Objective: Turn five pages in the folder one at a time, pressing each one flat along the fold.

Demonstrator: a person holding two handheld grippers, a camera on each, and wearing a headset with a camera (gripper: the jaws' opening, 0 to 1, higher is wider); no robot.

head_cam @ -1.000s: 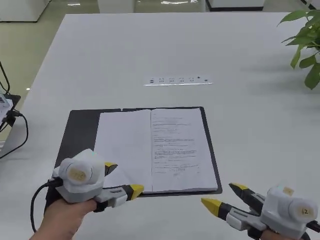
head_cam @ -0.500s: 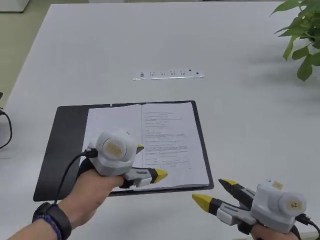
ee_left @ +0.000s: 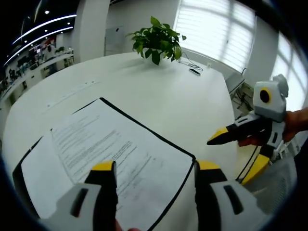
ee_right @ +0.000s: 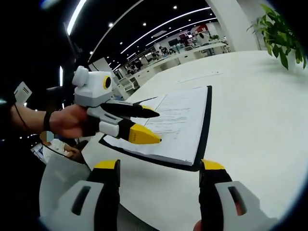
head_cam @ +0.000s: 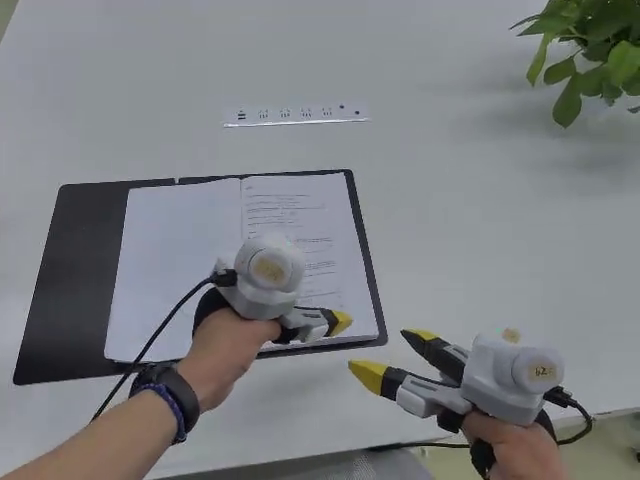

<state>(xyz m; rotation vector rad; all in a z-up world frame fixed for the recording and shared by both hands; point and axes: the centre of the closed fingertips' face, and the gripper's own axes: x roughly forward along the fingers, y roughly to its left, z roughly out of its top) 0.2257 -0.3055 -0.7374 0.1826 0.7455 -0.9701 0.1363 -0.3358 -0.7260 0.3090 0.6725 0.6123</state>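
Observation:
An open black folder [head_cam: 85, 260] lies flat on the white table, with a blank page [head_cam: 170, 250] on its left and a printed page [head_cam: 300, 225] on its right. My left gripper [head_cam: 328, 322] hovers open over the printed page's near right corner. In the left gripper view its yellow-tipped jaws [ee_left: 155, 168] straddle that corner of the printed page [ee_left: 120, 149], with nothing held. My right gripper [head_cam: 390, 355] is open and empty above bare table, just off the folder's near right corner. In the right gripper view, the right gripper [ee_right: 160, 166] faces the folder [ee_right: 185, 120] and the left gripper [ee_right: 144, 124].
A flush socket strip [head_cam: 295, 113] sits in the table beyond the folder. A potted plant [head_cam: 585, 50] stands at the far right. The table's front edge [head_cam: 300, 458] runs just below both hands. A cable trails from each gripper.
My left gripper has moved right, from the folder's near left part to the printed page's near right corner. The right gripper stays near the front right. The head camera has shifted.

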